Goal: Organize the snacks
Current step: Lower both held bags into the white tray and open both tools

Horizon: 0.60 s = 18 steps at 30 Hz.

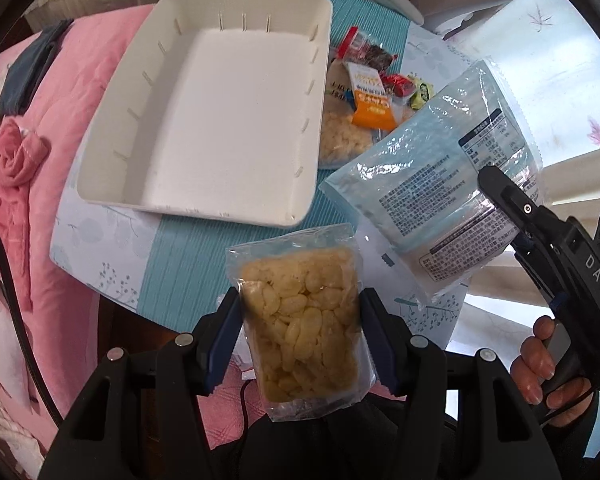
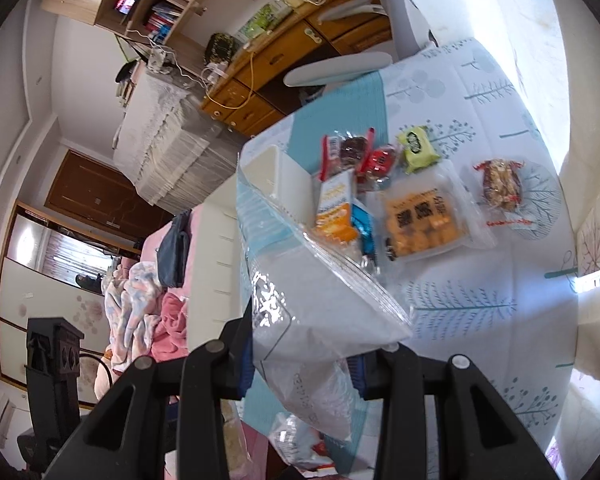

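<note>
My left gripper (image 1: 300, 332) is shut on a clear bag of pale yellow snacks (image 1: 304, 320), held above the near table edge. Beyond it lies an empty cream tray (image 1: 112, 168) on the table. My right gripper (image 2: 300, 364) is shut on a large light-blue and white snack bag (image 2: 300, 280); the same bag (image 1: 432, 184) and gripper (image 1: 512, 216) show at the right of the left wrist view. Loose snacks lie right of the tray: an orange packet (image 1: 372, 100), a dark red-capped packet (image 1: 364, 48), small candies (image 1: 404, 84) and another yellow snack bag (image 1: 344, 140).
The round table (image 1: 172, 260) has a teal and white cloth. A pink-covered bed (image 1: 40, 160) lies to its left. In the right wrist view, an orange cracker bag (image 2: 420, 216), a green candy (image 2: 418, 148) and a nut bar (image 2: 500, 186) lie on the table; wooden desk (image 2: 280, 60) behind.
</note>
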Each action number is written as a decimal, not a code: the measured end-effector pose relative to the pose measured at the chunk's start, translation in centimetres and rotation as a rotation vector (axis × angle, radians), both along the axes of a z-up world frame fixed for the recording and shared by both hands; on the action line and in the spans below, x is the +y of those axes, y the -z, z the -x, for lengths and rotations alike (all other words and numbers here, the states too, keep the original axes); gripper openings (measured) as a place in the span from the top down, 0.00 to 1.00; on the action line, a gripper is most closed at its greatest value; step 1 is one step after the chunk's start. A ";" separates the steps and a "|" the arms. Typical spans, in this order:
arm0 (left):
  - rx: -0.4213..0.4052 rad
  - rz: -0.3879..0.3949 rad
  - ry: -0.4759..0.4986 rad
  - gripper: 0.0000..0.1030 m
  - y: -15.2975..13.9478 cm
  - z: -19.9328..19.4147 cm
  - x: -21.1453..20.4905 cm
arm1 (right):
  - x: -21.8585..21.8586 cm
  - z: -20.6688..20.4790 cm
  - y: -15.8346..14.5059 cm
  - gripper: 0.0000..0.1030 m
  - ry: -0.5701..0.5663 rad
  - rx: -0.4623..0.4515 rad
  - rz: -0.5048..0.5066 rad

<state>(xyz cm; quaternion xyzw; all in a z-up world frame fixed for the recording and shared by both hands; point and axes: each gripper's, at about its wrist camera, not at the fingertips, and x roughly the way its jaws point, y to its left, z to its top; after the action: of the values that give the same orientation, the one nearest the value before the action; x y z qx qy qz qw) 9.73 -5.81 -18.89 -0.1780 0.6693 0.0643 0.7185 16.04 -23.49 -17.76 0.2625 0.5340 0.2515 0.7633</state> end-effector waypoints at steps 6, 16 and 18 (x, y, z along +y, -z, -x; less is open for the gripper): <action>-0.059 -0.017 0.027 0.44 -3.1 -0.1 3.0 | 1.8 1.1 -1.3 0.64 0.031 -0.013 -0.023; -0.165 -0.043 0.053 0.44 -6.6 -0.3 8.7 | 6.6 2.5 -2.9 0.64 0.060 -0.032 -0.040; -0.200 -0.056 0.062 0.44 -7.4 -0.4 9.9 | 7.8 2.8 -3.1 0.64 0.061 -0.034 -0.038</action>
<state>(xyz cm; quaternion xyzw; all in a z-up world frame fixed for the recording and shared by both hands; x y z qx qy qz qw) 10.15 4.11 -11.50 -0.1424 0.5973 0.0428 0.7881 13.21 -15.68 -14.66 0.2890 0.5077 0.2426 0.7745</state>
